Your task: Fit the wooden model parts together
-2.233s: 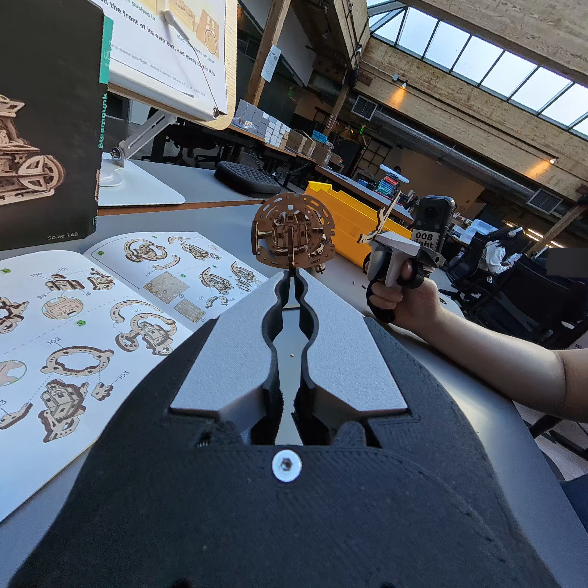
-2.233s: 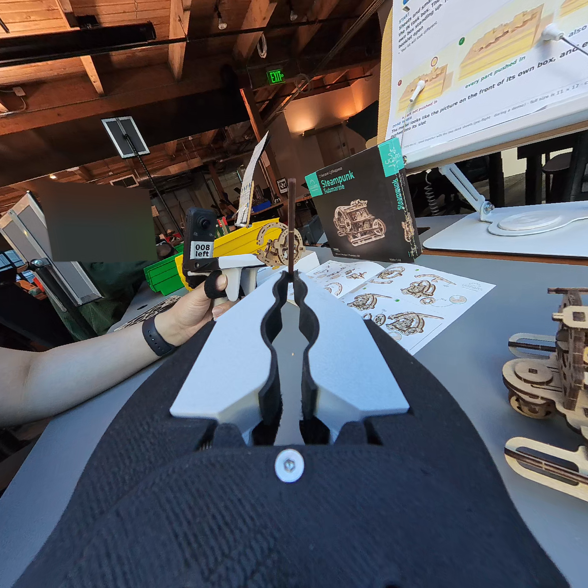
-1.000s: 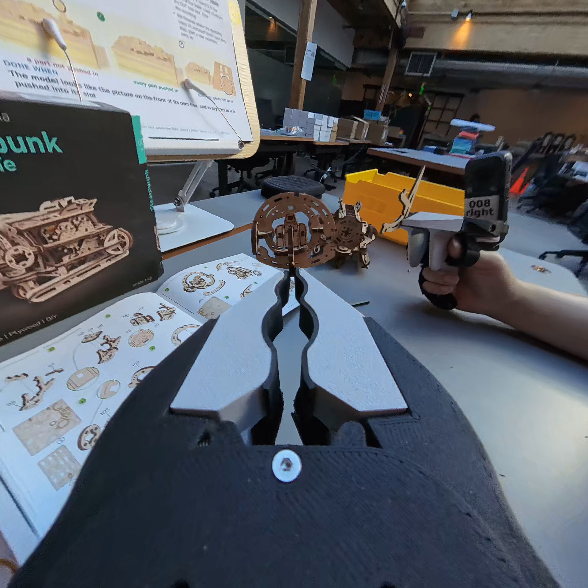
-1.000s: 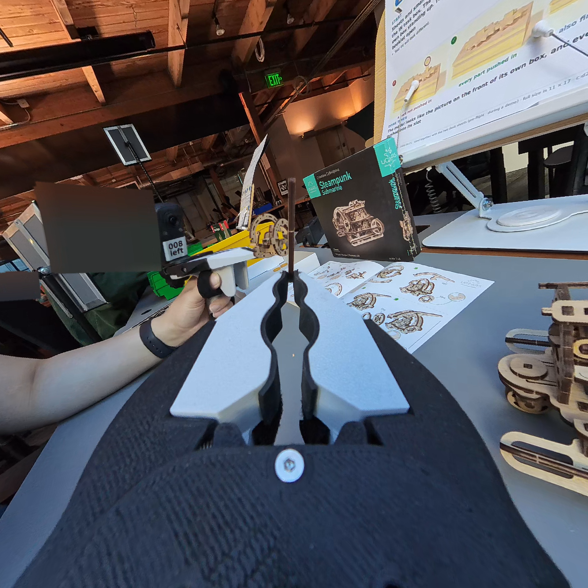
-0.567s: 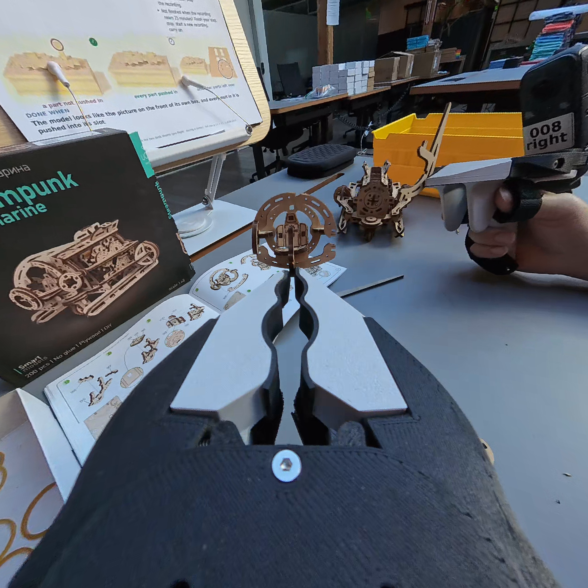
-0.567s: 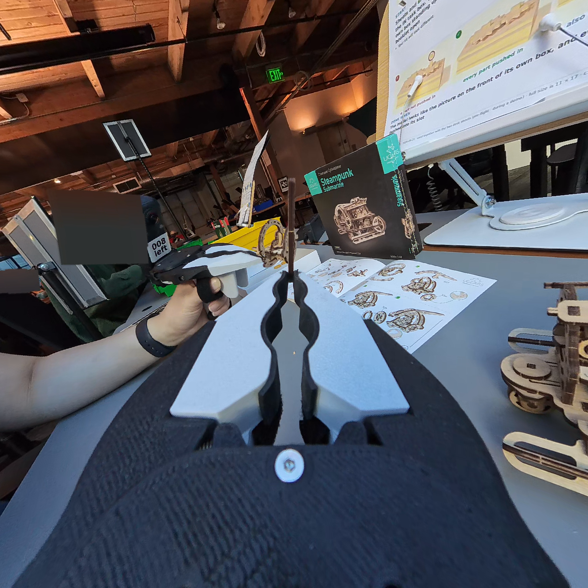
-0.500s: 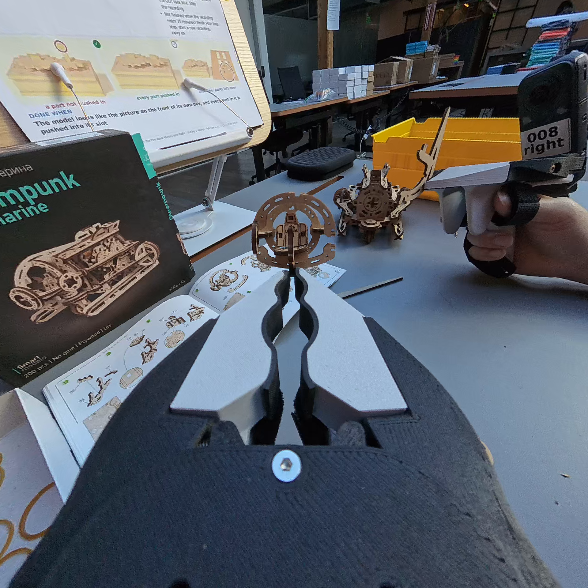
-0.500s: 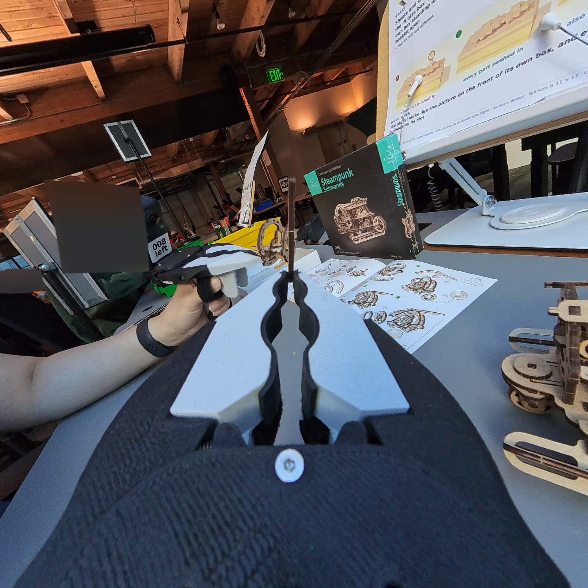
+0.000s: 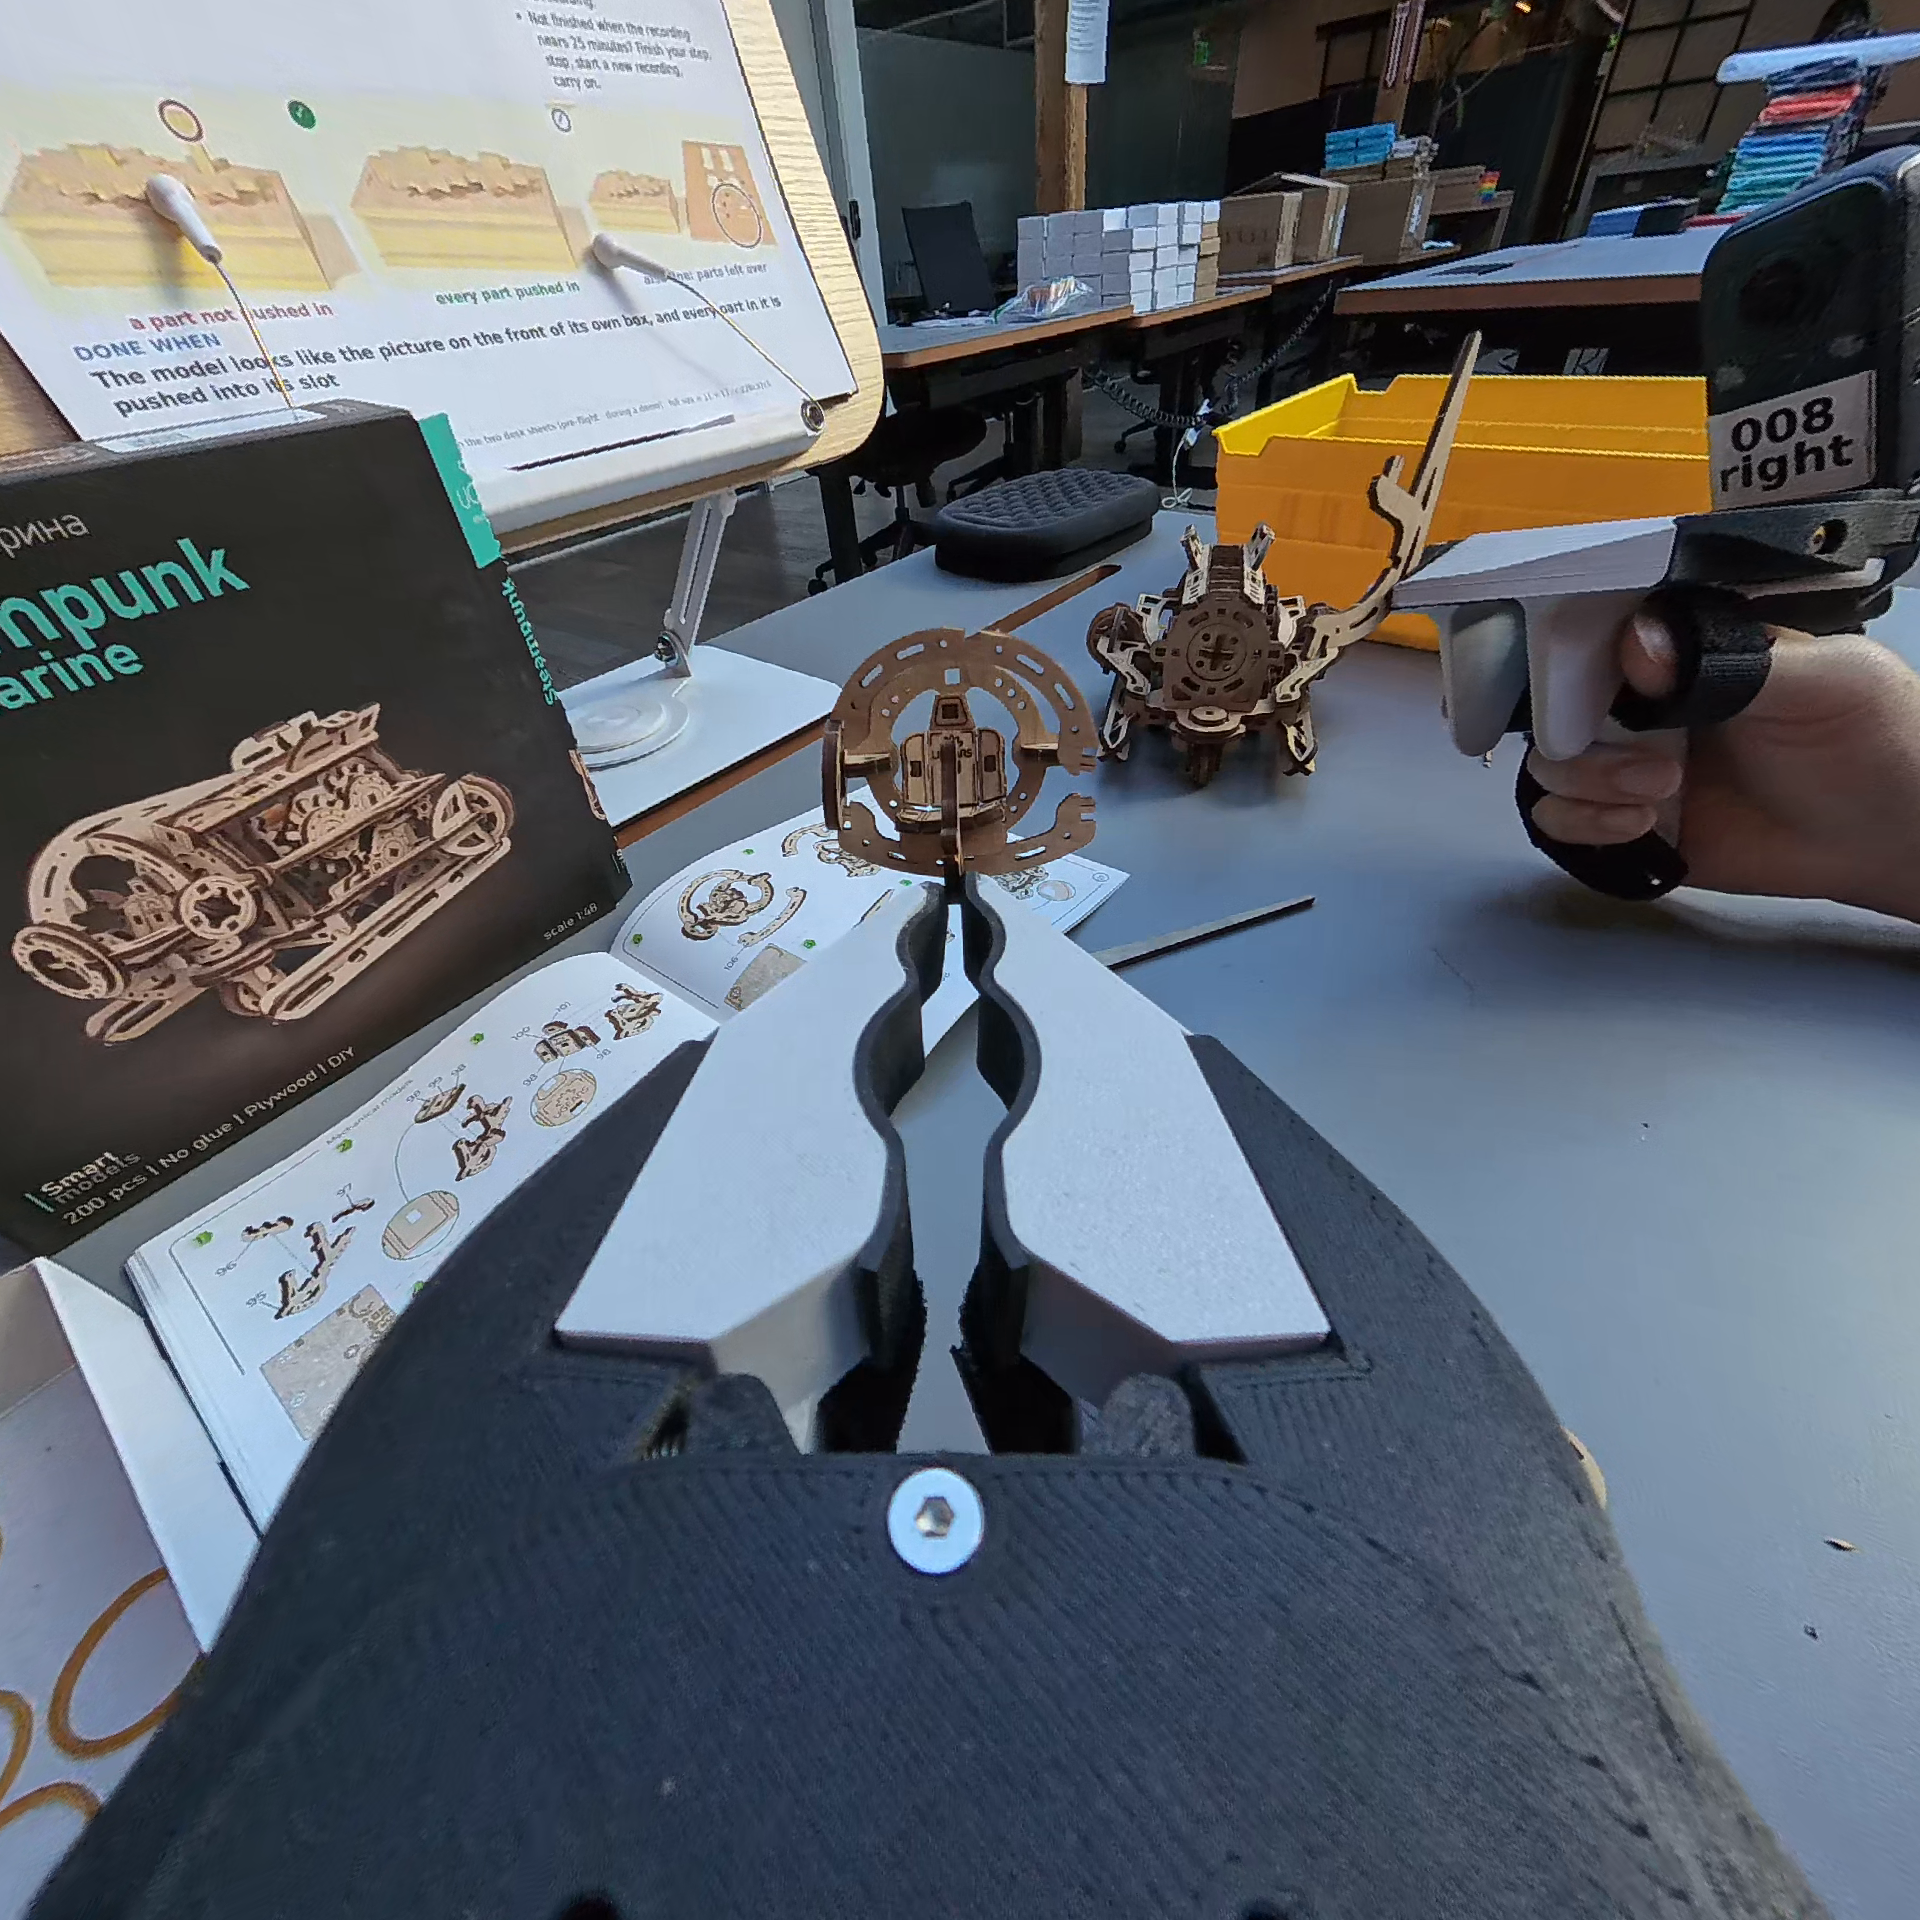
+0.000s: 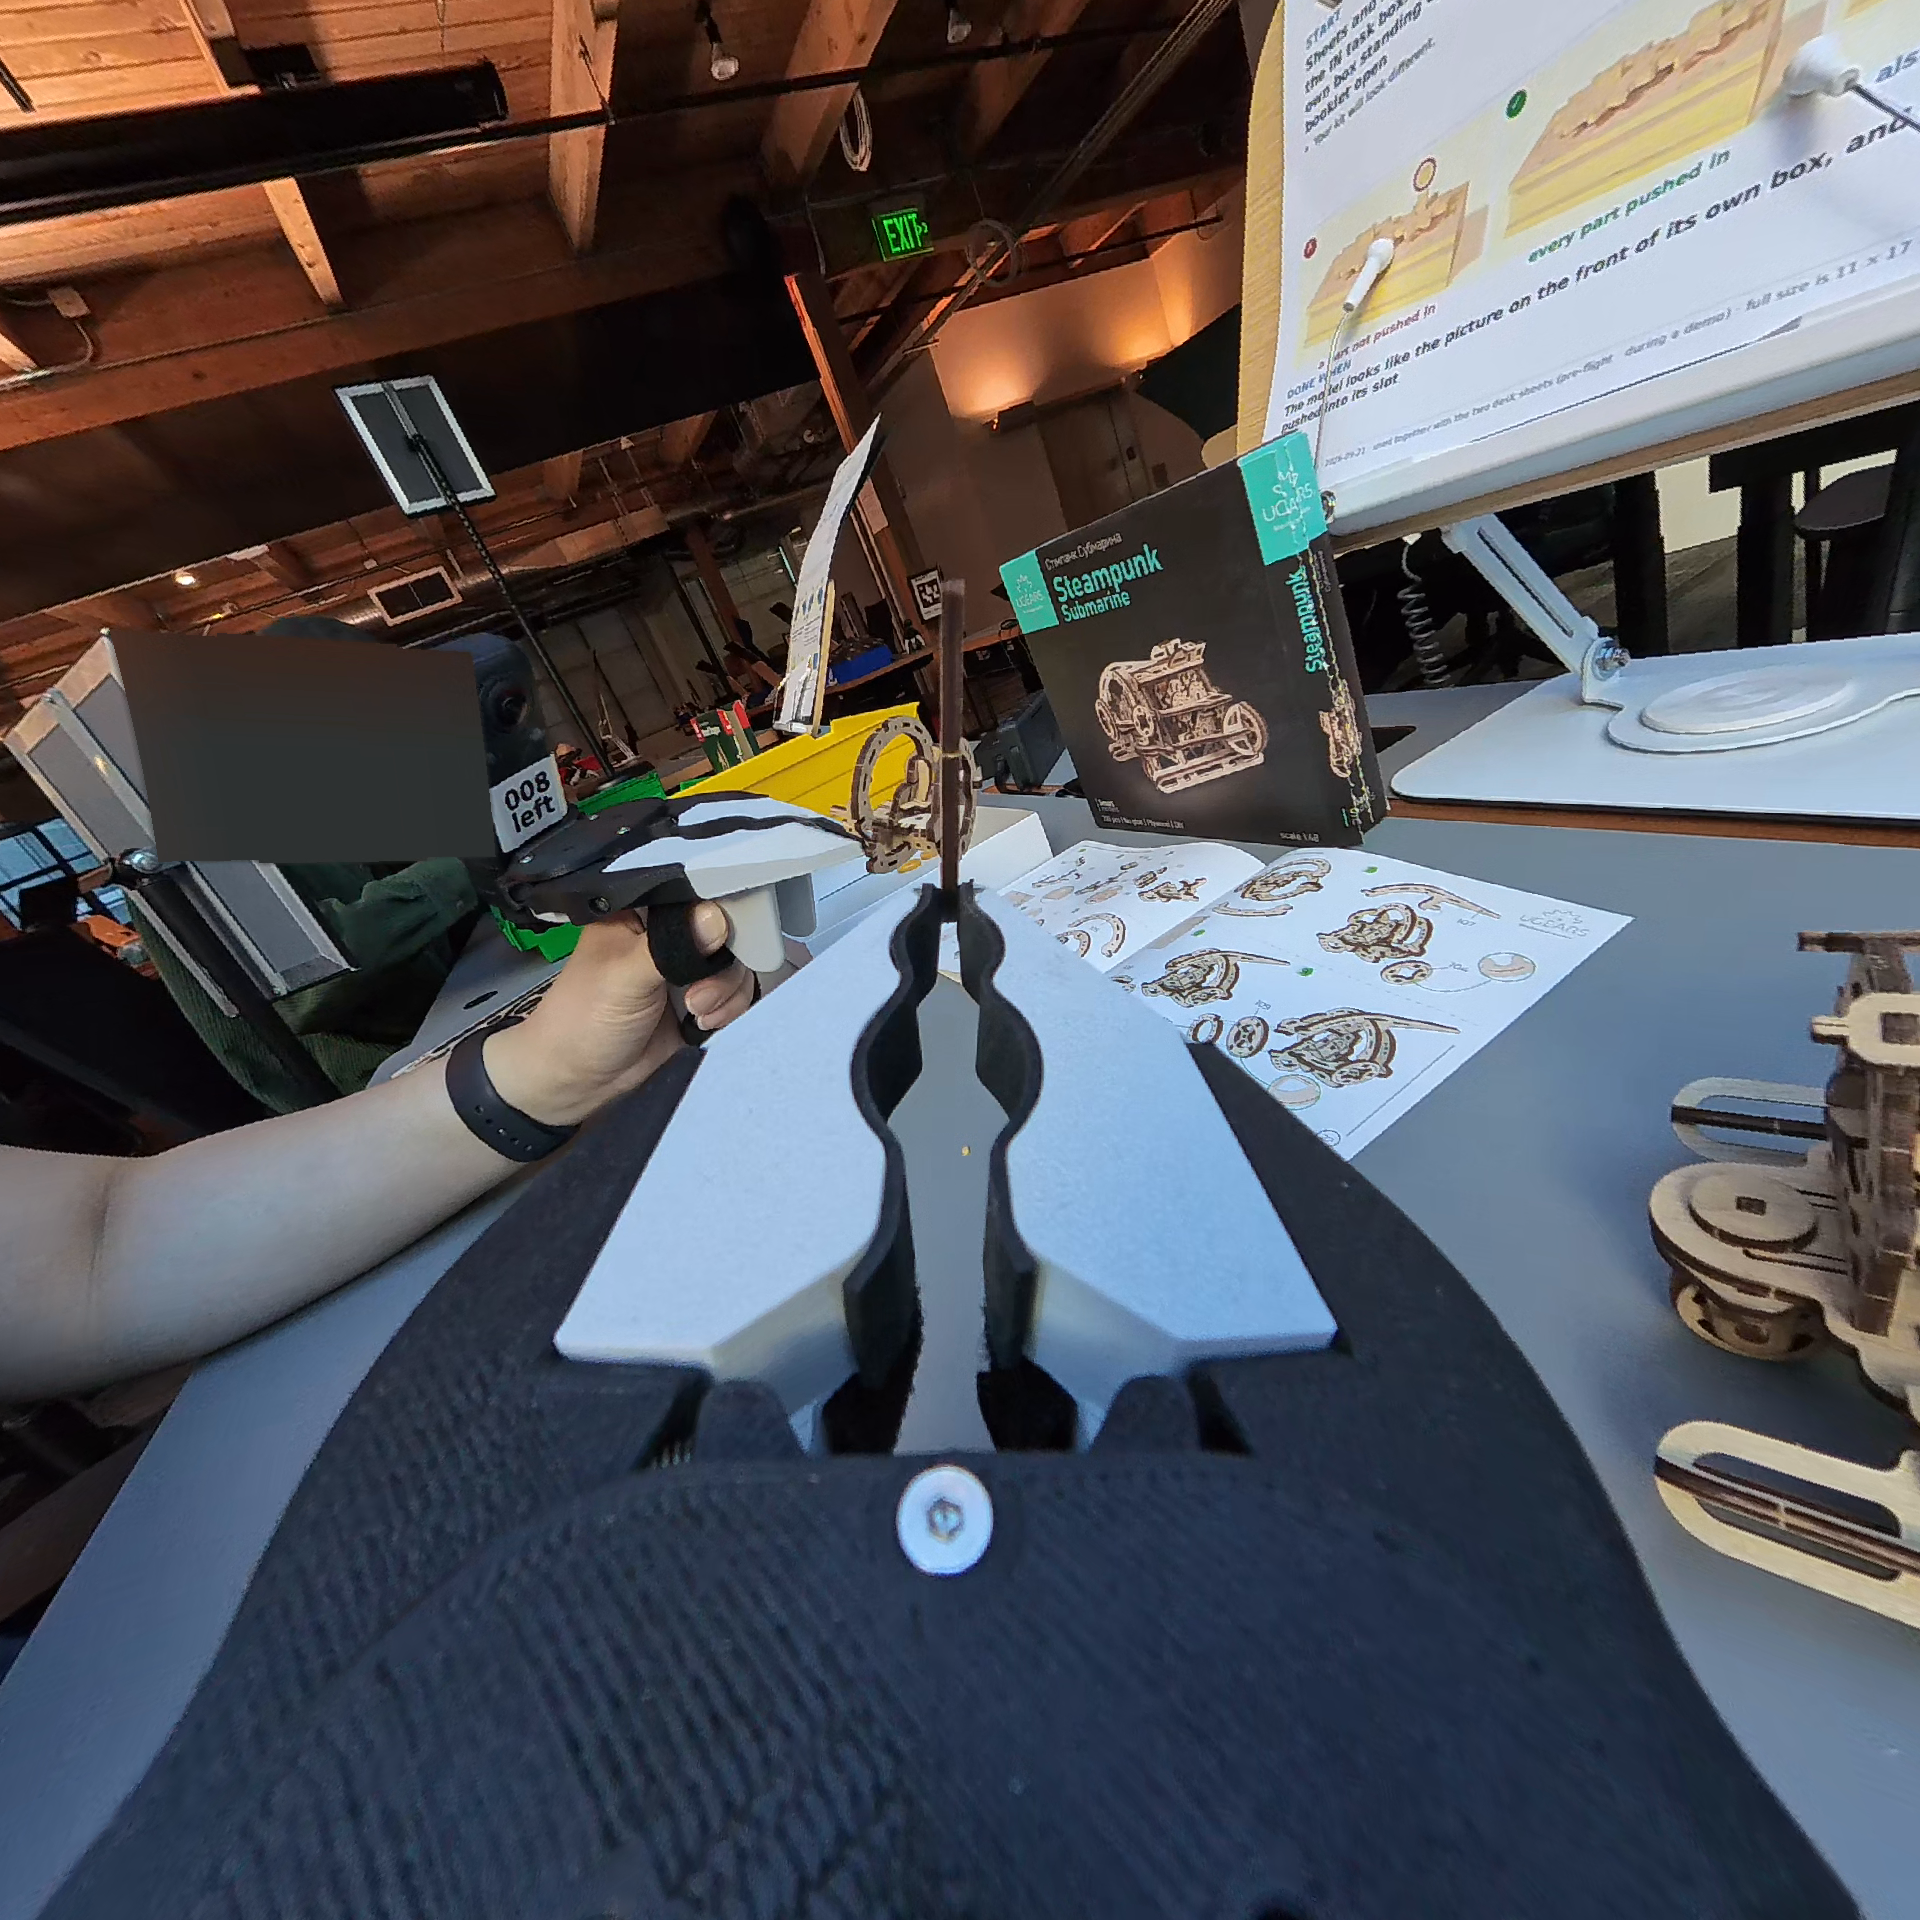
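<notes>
My left gripper (image 9: 954,894) is shut on a round wooden ring sub-assembly (image 9: 958,753) and holds it upright above the open instruction booklet (image 9: 488,1122). My right gripper (image 10: 951,896) is shut on a thin curved wooden arm piece (image 10: 950,727), seen edge-on. In the left wrist view that arm piece (image 9: 1415,509) sticks up from the right gripper (image 9: 1397,594), close to the right of the wooden submarine model (image 9: 1210,655) standing on the grey table (image 9: 1558,1143). In the right wrist view the left gripper (image 10: 847,831) holds the ring (image 10: 906,795) just behind my arm piece.
A black model box (image 9: 260,790) stands at the left, with an instruction board on a stand (image 9: 436,208) behind it. A yellow bin (image 9: 1507,457) sits behind the model. A thin wooden stick (image 9: 1205,930) lies on the table. The model (image 10: 1808,1226) fills the right wrist view's right edge.
My left gripper has swung right and tilted down, bringing the submarine model and the right gripper into view and closer. In the right wrist view the left gripper with the ring has drawn nearer my arm piece.
</notes>
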Motion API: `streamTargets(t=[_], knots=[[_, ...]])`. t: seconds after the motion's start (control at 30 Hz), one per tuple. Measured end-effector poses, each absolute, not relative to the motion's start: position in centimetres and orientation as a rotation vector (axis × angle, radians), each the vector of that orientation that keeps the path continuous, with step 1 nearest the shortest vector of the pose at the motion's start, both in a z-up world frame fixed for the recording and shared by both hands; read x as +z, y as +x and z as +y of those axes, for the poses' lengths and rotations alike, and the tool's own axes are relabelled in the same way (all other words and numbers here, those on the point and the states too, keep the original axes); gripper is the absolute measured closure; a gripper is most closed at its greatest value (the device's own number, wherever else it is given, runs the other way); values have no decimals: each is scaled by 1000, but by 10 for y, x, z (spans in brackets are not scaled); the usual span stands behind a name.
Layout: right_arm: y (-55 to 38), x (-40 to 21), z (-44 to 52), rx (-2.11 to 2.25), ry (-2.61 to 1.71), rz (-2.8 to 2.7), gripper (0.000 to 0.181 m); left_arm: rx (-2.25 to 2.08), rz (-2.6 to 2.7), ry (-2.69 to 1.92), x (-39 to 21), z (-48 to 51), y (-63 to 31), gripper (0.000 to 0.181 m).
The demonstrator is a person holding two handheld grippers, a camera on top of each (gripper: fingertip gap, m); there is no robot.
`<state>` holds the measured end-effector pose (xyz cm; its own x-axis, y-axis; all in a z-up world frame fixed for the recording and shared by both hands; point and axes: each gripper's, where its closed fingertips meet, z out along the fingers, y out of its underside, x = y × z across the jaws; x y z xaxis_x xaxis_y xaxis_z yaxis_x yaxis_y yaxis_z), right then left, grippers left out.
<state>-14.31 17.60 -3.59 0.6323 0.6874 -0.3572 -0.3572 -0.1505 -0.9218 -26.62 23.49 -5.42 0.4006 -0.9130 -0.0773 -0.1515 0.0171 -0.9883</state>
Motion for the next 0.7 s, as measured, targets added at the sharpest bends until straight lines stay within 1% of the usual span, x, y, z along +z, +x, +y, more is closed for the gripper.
streamTargets(t=[0.5, 0.7], knots=[[-142, -36, 176, 931, -1461, -294, 180, -834, 1035, -1481, -60, 231, -265, 181], [-132, -33, 176, 932, -1454, -259, 180, -966, 1046, -1570, -64, 209, -275, 181]])
